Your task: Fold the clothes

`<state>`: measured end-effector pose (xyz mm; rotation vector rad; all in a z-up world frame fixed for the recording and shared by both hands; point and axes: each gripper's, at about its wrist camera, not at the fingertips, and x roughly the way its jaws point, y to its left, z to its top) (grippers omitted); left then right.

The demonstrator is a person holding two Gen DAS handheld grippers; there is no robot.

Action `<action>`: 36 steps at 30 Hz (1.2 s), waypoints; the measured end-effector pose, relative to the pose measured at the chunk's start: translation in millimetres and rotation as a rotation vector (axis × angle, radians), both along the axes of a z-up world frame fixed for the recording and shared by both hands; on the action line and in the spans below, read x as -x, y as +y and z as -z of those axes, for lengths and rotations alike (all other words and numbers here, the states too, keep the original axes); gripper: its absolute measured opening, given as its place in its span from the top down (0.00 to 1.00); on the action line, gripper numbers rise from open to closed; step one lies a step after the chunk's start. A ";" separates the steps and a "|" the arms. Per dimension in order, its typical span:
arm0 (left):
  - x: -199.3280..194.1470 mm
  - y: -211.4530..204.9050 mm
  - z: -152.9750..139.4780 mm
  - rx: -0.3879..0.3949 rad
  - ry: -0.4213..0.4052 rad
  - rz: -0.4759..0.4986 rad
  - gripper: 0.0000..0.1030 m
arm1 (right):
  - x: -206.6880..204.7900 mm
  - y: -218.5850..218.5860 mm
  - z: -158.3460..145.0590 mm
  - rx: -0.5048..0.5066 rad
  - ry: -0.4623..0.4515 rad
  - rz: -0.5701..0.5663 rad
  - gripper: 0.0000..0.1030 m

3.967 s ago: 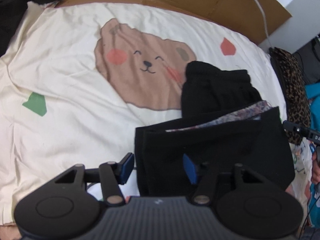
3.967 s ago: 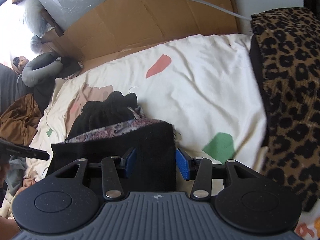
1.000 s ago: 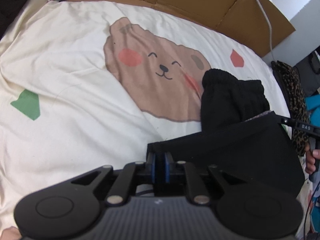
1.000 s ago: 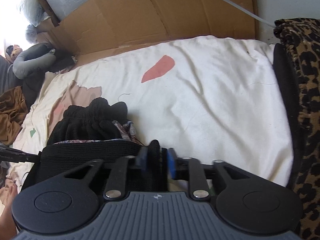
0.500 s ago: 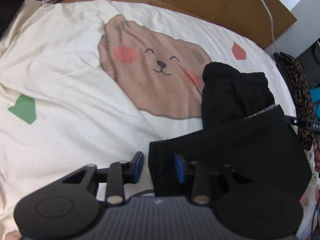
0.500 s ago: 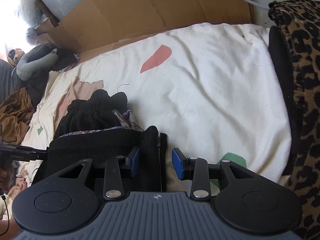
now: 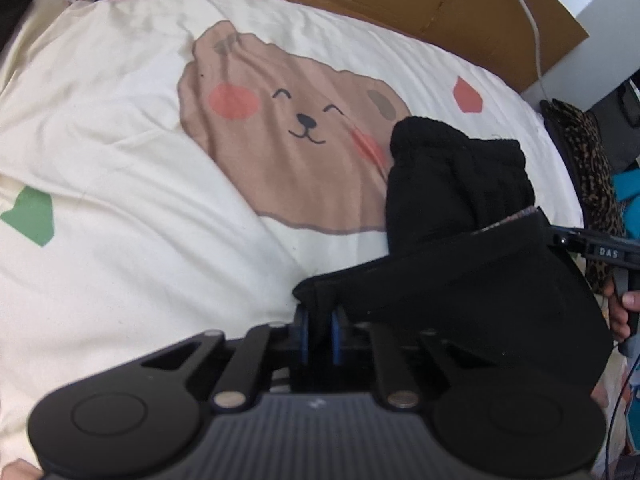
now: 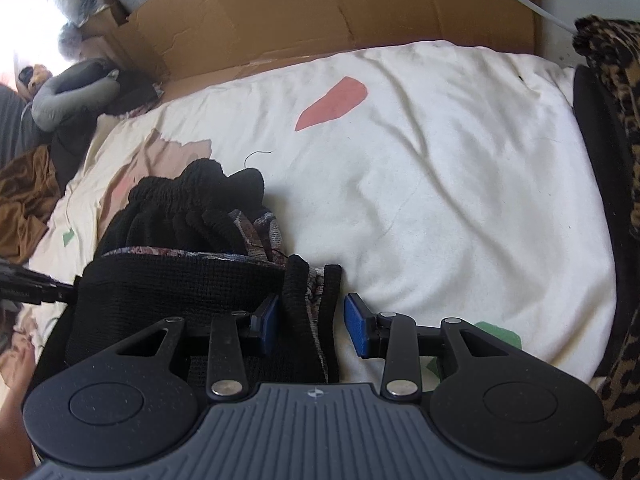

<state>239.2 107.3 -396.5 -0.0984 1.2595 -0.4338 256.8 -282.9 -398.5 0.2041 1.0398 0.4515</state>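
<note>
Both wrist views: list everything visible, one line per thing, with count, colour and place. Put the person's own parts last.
Black garment: one, black knit with a patterned lining, partly folded on the sheet's right part.
Bed sheet: one, cream with a brown bear face plus red and green patches, covering the bed.
Cardboard: brown flattened sheets, along the bed's far edge.
Cable: one, white, hanging across the cardboard.
Leopard-print fabric: one, tan and black, at the bed's right edge.
Brown cloth: one, crumpled, beyond the bed's left side.
Left claw: one, black with blue pads, shut on the garment's near left corner.
Right claw: one, open, straddling the garment's right edge.
</note>
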 end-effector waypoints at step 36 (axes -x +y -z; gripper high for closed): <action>5.8 9.6 -97.7 0.146 -0.209 -0.022 0.93 | 41.1 -36.1 -98.1 -0.048 -0.171 0.167 0.94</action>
